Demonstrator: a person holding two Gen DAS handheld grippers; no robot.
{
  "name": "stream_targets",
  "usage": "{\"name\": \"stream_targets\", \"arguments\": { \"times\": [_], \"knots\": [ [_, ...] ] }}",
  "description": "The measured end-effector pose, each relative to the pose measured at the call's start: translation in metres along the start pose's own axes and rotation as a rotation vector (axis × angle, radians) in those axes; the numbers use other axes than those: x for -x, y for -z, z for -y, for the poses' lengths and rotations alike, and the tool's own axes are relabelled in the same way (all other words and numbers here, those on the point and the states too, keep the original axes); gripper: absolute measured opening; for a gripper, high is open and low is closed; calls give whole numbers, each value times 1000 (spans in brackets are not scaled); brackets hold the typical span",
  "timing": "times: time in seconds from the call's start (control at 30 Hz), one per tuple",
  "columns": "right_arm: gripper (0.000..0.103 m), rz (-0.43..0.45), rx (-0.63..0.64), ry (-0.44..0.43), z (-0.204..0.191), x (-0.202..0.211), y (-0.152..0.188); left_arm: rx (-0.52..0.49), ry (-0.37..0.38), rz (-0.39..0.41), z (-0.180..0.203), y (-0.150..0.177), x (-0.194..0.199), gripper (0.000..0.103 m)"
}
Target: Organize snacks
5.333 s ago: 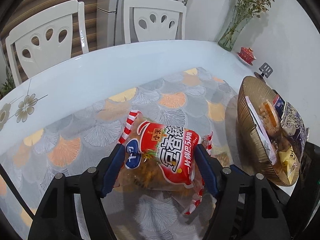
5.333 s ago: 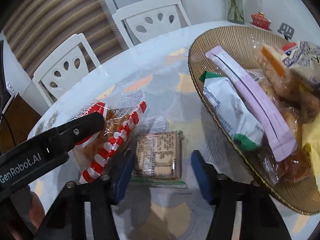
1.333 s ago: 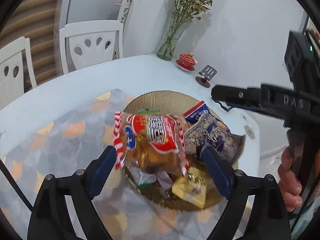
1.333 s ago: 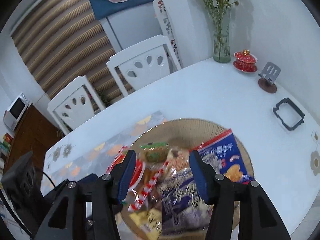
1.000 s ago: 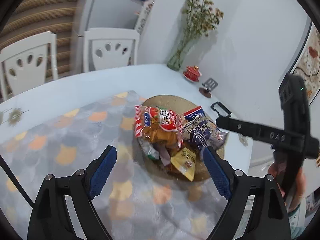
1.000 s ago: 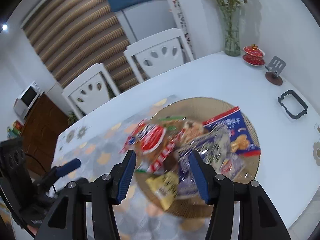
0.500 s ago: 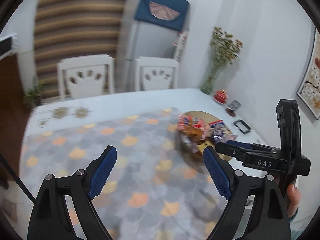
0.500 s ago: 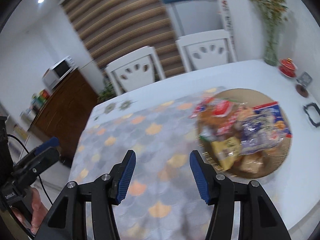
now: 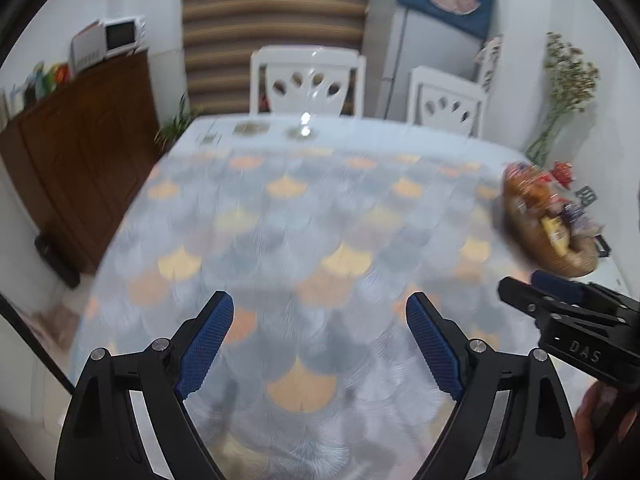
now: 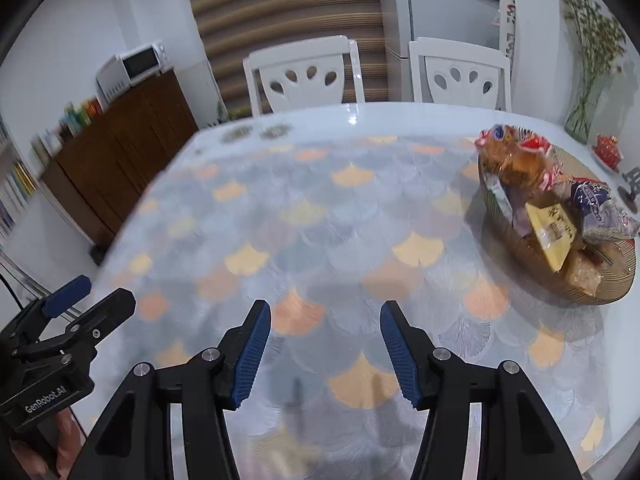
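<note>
A round woven basket (image 10: 596, 292) stands at the table's far right, heaped with snack packets: a red-striped bag (image 10: 516, 152), a yellow packet (image 10: 552, 236) and a blue-grey bag (image 10: 604, 212). It also shows blurred in the left wrist view (image 9: 560, 264). My left gripper (image 9: 320, 316) is open and empty, above the near part of the table. My right gripper (image 10: 324, 320) is open and empty too, well left of the basket. Each gripper shows at the edge of the other's view.
The table (image 10: 280, 216) carries a cloth with grey and orange fan shapes. Two white chairs (image 10: 304, 76) stand at its far side. A vase of dried flowers (image 10: 584, 108), a red lidded cup (image 10: 608, 148) and a brown sideboard (image 10: 120, 140) with a microwave are around it.
Both grippers have pulled back and away from the basket, empty. The red-striped bag and the cracker pack, held earlier, now lie in the basket. The view now takes in the whole table.
</note>
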State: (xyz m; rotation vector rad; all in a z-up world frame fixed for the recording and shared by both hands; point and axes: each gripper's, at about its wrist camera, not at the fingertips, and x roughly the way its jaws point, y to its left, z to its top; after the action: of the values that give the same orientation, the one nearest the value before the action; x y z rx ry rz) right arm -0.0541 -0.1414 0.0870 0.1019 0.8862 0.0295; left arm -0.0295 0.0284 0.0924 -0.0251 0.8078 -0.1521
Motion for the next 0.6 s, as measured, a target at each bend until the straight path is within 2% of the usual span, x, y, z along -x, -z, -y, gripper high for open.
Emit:
{"name": "stream_targets", "arguments": {
  "times": [0.07, 0.17, 0.3, 0.6],
  "knots": [
    [55, 14, 22, 15, -3, -11, 9, 14, -38, 0, -2, 12, -15, 87],
    [55, 26, 52, 39, -5, -28, 21, 9, -41, -13, 1, 27, -31, 87],
    [55, 27, 45, 27, -2, -44, 33, -13, -47, 12, 9, 39, -38, 88],
    [55, 24, 15, 100, 12, -60, 39, -59, -53, -8, 19, 48, -55, 88]
  ]
}}
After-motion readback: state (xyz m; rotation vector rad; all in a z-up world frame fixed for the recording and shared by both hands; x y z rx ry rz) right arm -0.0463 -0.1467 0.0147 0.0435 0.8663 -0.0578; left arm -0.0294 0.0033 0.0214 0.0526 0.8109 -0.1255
